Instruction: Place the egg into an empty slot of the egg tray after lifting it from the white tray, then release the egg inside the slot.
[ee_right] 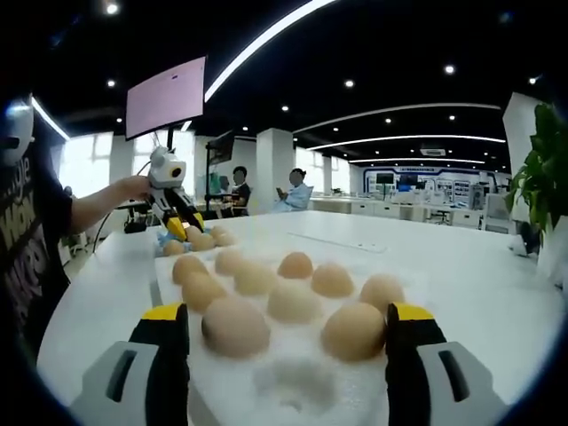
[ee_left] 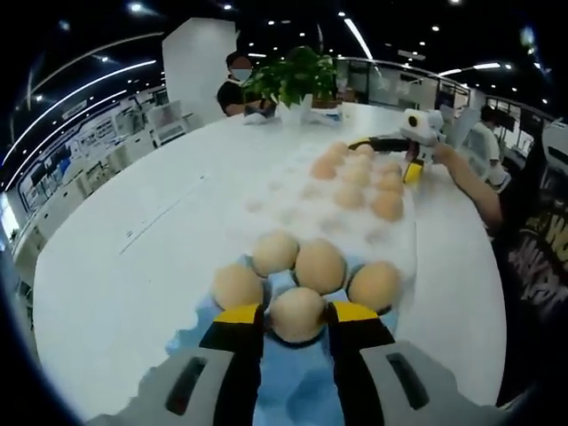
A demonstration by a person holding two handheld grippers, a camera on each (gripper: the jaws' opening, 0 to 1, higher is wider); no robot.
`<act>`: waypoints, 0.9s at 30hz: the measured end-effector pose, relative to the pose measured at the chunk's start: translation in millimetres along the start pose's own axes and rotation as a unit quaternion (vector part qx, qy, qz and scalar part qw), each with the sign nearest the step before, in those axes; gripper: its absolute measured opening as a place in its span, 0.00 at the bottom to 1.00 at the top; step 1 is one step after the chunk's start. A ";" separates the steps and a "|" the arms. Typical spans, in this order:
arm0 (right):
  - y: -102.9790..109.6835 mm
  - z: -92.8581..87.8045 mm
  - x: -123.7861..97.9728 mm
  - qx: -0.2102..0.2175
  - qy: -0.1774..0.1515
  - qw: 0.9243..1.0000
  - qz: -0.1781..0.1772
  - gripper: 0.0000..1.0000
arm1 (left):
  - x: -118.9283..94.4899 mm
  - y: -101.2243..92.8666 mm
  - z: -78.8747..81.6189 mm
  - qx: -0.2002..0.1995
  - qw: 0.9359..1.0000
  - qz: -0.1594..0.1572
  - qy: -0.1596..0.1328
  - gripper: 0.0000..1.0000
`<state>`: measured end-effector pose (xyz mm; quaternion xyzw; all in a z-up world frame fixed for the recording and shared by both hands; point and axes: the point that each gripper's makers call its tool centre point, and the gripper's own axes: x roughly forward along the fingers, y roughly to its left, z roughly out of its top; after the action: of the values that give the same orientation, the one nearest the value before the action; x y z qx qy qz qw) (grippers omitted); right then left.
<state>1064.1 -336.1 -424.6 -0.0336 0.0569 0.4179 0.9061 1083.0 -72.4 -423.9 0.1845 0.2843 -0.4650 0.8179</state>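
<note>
My left gripper [ee_left: 297, 316] is shut on a tan egg [ee_left: 297, 306] low over the blue egg tray [ee_left: 189, 335], where three more eggs [ee_left: 319, 264] sit just beyond it. Past that lies the white tray [ee_left: 293, 202] with several eggs. At its far end a hand holds my right gripper [ee_left: 414, 167]. In the right gripper view, my right gripper [ee_right: 286, 316] stands wide open over the near end of the white tray [ee_right: 293, 383], with two eggs [ee_right: 235, 326] just ahead between its jaws. My left gripper [ee_right: 176, 224] shows far off over the blue tray [ee_right: 165, 238].
Both trays lie on a large round white table [ee_left: 133, 248]. A potted plant [ee_left: 297, 75] stands at one end. A person's arm [ee_left: 470, 191] reaches in from the table edge. Other people sit in the background, and a screen [ee_right: 164, 98] hangs behind.
</note>
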 end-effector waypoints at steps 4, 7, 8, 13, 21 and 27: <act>0.0 0.0 0.3 0.000 0.001 1.000 -0.001 0.96 | -2.5 -0.2 0.8 0.002 1.000 0.006 -0.006 0.34; 0.1 0.1 0.4 0.000 0.001 1.000 -0.001 0.96 | -3.3 -2.6 0.7 0.002 1.000 0.005 -0.010 0.34; 0.2 0.1 0.6 0.000 0.001 1.000 -0.001 0.96 | -3.7 -3.8 0.5 0.002 1.000 0.005 -0.010 0.35; 0.3 -0.1 0.9 -0.001 0.002 1.000 -0.002 0.96 | -5.0 -2.1 3.1 0.007 1.000 0.021 -0.014 0.38; 0.4 -0.5 1.6 -0.001 0.006 1.000 -0.002 0.96 | -8.2 -13.9 16.4 0.015 0.999 0.019 -0.033 0.38; 0.2 -0.4 1.8 -0.001 0.008 1.000 -0.003 0.95 | -4.2 -24.0 28.0 0.030 0.999 0.012 -0.044 0.38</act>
<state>1065.0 -334.6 -425.2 -0.0384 0.0637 0.4146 0.9070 1068.8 -97.4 -400.6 0.1921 0.2318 -0.4710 0.8292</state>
